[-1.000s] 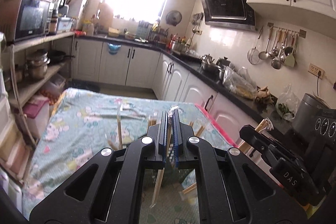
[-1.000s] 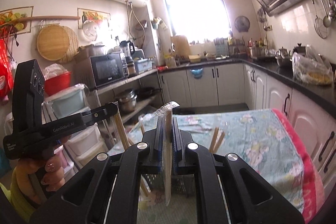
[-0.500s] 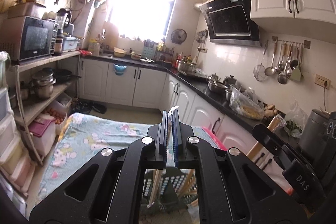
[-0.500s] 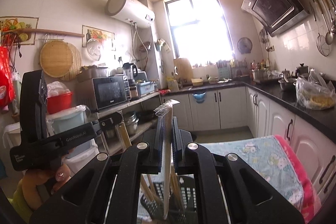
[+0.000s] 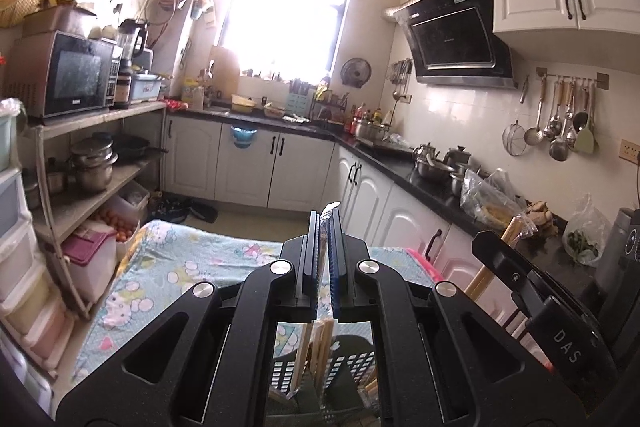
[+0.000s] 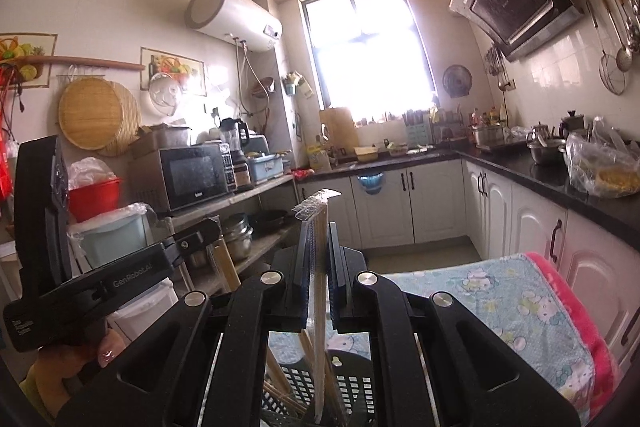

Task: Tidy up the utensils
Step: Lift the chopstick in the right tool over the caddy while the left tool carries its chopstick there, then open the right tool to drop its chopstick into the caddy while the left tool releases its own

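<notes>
Slotted basket [image 5: 352,367] sits below both tools, patterned cloth [image 5: 188,267] beyond.

A table covered with a light blue cartoon-print cloth [image 5: 188,275] carries the work; the cloth has a pink edge [image 6: 576,311] along its 3 o'clock side. At 6 o'clock, nearest the cameras, a dark slotted plastic basket [image 6: 352,387] stands on it, with wooden chopsticks [image 5: 320,343] rising upright from it.

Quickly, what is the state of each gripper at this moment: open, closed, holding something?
Left gripper: closed on a plastic-wrapped pair of chopsticks.
Right gripper: closed on another wrapped pair of chopsticks.
</notes>
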A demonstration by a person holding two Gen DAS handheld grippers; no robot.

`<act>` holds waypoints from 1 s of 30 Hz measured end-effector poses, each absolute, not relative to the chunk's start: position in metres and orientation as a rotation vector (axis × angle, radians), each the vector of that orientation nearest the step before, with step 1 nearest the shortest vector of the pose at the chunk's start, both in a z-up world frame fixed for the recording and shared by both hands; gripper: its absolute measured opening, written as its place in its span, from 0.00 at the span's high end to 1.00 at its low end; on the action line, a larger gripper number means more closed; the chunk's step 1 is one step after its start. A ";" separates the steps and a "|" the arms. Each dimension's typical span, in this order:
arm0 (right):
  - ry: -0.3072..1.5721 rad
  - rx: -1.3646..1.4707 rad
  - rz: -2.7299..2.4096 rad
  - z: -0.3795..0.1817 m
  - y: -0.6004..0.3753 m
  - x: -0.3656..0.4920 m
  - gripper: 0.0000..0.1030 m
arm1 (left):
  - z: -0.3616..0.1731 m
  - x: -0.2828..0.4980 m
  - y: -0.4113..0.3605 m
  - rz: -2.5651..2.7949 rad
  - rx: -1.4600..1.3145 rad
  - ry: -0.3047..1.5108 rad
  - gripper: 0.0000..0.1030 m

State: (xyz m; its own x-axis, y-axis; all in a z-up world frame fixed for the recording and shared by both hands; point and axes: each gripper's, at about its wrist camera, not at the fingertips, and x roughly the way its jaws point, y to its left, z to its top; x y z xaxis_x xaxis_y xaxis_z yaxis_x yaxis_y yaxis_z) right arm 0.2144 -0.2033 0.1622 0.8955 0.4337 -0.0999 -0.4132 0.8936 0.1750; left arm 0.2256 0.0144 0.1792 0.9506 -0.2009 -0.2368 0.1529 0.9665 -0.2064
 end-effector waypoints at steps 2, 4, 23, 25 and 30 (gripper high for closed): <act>0.153 0.152 0.437 0.155 -0.201 0.221 0.93 | 0.173 0.231 0.015 -0.176 -0.188 0.273 0.98; 0.161 0.153 0.433 0.148 -0.199 0.226 0.93 | 0.166 0.236 0.015 -0.175 -0.189 0.286 0.98; 0.202 0.150 0.377 0.105 -0.204 0.238 0.83 | 0.120 0.250 0.008 -0.182 -0.181 0.375 0.98; 0.212 0.159 0.374 0.103 -0.207 0.237 0.77 | 0.117 0.249 0.009 -0.178 -0.181 0.387 0.96; 0.232 0.170 0.356 0.097 -0.216 0.231 0.70 | 0.111 0.245 0.011 -0.171 -0.192 0.411 0.85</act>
